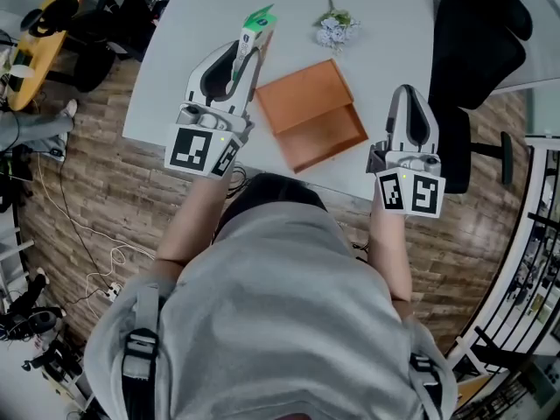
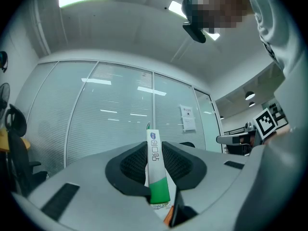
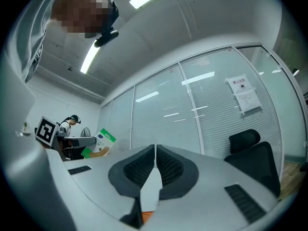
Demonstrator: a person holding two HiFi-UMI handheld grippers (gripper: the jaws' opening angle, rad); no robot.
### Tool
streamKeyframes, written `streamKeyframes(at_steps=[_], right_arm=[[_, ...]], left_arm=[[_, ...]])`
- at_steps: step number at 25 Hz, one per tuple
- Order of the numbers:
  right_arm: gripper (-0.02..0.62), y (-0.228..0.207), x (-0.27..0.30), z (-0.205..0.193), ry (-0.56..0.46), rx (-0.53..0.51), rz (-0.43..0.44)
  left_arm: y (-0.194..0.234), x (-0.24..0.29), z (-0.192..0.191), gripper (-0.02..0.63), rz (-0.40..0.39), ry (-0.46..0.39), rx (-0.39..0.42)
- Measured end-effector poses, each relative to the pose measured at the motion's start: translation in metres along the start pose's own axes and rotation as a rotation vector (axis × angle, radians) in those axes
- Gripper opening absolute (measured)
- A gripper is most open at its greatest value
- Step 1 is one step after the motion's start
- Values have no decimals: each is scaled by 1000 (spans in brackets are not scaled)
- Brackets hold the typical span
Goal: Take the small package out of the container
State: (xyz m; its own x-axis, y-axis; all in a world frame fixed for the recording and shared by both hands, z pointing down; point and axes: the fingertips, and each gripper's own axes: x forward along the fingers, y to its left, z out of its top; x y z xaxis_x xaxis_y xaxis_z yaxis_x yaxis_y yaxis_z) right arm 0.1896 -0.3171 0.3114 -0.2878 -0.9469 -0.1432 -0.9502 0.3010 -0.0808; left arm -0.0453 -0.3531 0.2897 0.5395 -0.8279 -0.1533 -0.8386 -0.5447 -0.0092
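My left gripper [image 1: 248,46] is shut on the small green-and-white package [image 1: 258,23], which it holds up above the white table, left of the orange container [image 1: 311,112]. In the left gripper view the package [image 2: 156,170] stands upright and is pinched between the two pads, with the left gripper [image 2: 155,148] raised and pointing toward the glass wall. The container lies open on the table with its lid folded back. My right gripper [image 1: 409,92] hovers at the container's right side, near the table's front edge. In its own view the right gripper [image 3: 155,150] is shut on nothing, and the package [image 3: 102,142] shows far left.
A small bunch of pale flowers [image 1: 335,26] lies on the white table [image 1: 385,24] beyond the container. A black office chair [image 1: 477,42] stands to the right of the table. A yellow round table [image 1: 44,33] and cables [image 1: 87,261] are on the wooden floor at left.
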Motion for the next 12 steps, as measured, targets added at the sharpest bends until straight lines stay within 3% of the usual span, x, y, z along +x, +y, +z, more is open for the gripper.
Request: streamKeyframes(at_steps=[12], right_arm=[[49,-18,-9,-2,3,4,-25]], left_arm=[[-18,4,0,106,-18,-22,-23]])
